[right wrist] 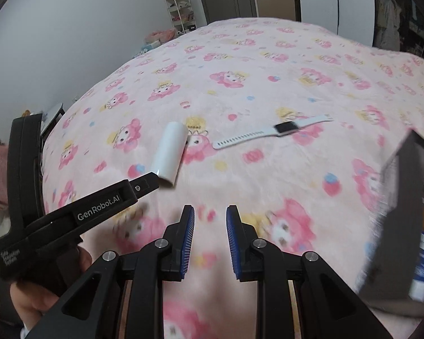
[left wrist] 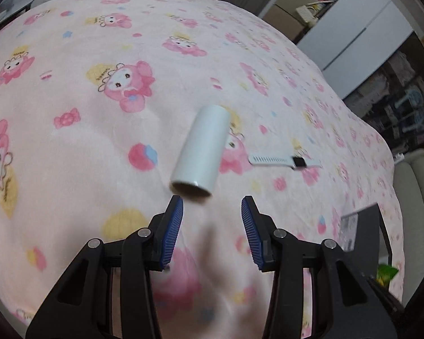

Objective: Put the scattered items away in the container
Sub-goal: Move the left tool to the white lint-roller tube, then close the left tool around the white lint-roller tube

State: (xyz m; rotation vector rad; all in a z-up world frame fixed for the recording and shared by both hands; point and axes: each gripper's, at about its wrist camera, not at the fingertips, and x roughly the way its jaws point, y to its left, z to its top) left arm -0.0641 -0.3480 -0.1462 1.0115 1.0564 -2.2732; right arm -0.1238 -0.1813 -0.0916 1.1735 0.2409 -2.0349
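The left tool (left wrist: 212, 206) stood with its blue-padded jaws apart and nothing between them, tilted down toward the bed. Just beyond its tips lay a white tube-shaped roll (left wrist: 200, 149), on its side on the pink cartoon-print blanket (left wrist: 84, 147), its open end turned toward the tool; the pads were not touching it. In the right wrist view that same left tool (right wrist: 152, 179) reached in from the left, held in a person's hand (right wrist: 36, 305), with its tip at the near end of the roll (right wrist: 171, 152).

The right tool (right wrist: 210, 212) was also empty, its jaws parted by a narrower gap, hanging over bare blanket (right wrist: 240, 65). A white-strapped smartwatch (right wrist: 271, 132) lay flat beyond it, well apart from the tips and just right of the roll; the left view showed it (left wrist: 285, 161) the same way. At the right edge stood a dark container (right wrist: 404, 197), blurred, with some items already inside, also visible in the left view (left wrist: 367, 226).
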